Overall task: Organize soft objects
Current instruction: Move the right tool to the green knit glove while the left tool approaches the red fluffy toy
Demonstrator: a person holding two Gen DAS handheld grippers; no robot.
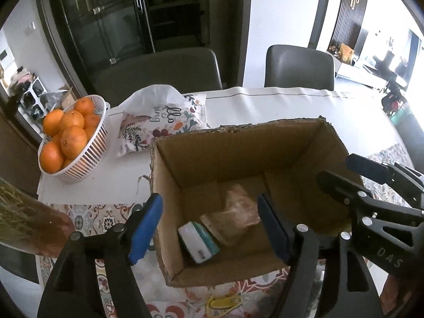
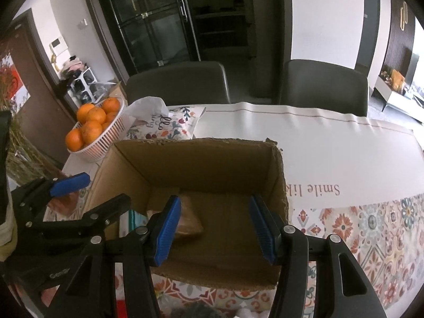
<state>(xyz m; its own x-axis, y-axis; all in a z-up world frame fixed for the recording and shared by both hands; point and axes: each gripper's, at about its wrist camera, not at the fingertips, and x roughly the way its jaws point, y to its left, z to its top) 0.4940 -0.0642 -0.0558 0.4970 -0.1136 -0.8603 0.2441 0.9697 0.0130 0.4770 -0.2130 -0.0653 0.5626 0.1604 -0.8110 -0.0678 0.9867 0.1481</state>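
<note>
An open cardboard box [image 1: 238, 143] [image 2: 198, 159] stands on the table. Inside lie a white and teal tissue pack [image 1: 198, 246] and a brownish plastic packet [image 1: 233, 220] [image 2: 189, 220]. My left gripper [image 1: 209, 228] hovers open over the box's left wall, nothing between its blue pads; the right wrist view shows it at the left [image 2: 90, 193]. My right gripper [image 2: 214, 232] hangs open over the box's near side, also holding nothing, and appears at the right edge [image 1: 352, 175] in the left wrist view. A floral cushion [image 1: 164, 124] [image 2: 169, 124] lies behind the box.
A white basket of oranges [image 1: 71, 137] [image 2: 98, 127] sits at the table's far left, next to a crumpled white bag [image 1: 151, 95]. Dried grass in a vase [image 1: 26, 220] stands at the near left. Two grey chairs [image 1: 159, 71] [image 1: 299, 66] face the far edge.
</note>
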